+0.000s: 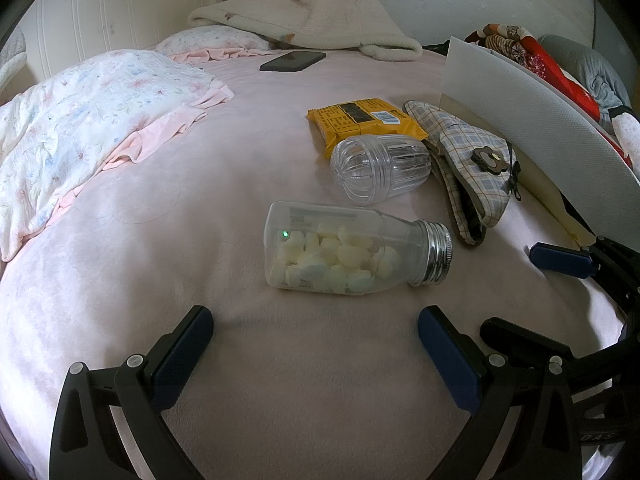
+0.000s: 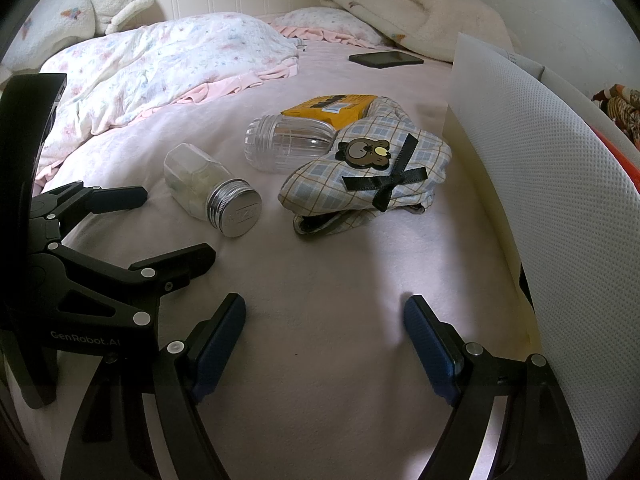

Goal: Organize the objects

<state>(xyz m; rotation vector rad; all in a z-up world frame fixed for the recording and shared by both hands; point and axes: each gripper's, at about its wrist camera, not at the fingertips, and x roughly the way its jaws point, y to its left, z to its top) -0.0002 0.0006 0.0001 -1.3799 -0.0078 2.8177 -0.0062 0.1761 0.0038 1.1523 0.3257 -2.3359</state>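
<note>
A clear bottle (image 1: 340, 252) of pale candies with a silver cap lies on its side on the pink bedspread (image 1: 160, 240); the same bottle (image 2: 208, 188) points its cap at the right wrist camera. Behind it lie an empty ribbed clear jar (image 1: 380, 168) (image 2: 288, 142), a yellow snack packet (image 1: 360, 118) (image 2: 332, 108) and a plaid pouch (image 1: 472, 164) (image 2: 368, 168) with a black bow. My left gripper (image 1: 316, 322) hovers open just in front of the bottle. Open too, my right gripper (image 2: 324, 312) sits short of the pouch, with nothing between its fingers.
A white mesh-sided box (image 2: 560, 168) (image 1: 540, 116) stands along the right. A black phone (image 1: 294, 60) (image 2: 386, 59) lies further back. A floral quilt (image 1: 80, 120) (image 2: 160, 64) covers the left side, a cream blanket (image 1: 312, 16) is heaped at the head. The left gripper (image 2: 172, 224) shows at left in the right wrist view.
</note>
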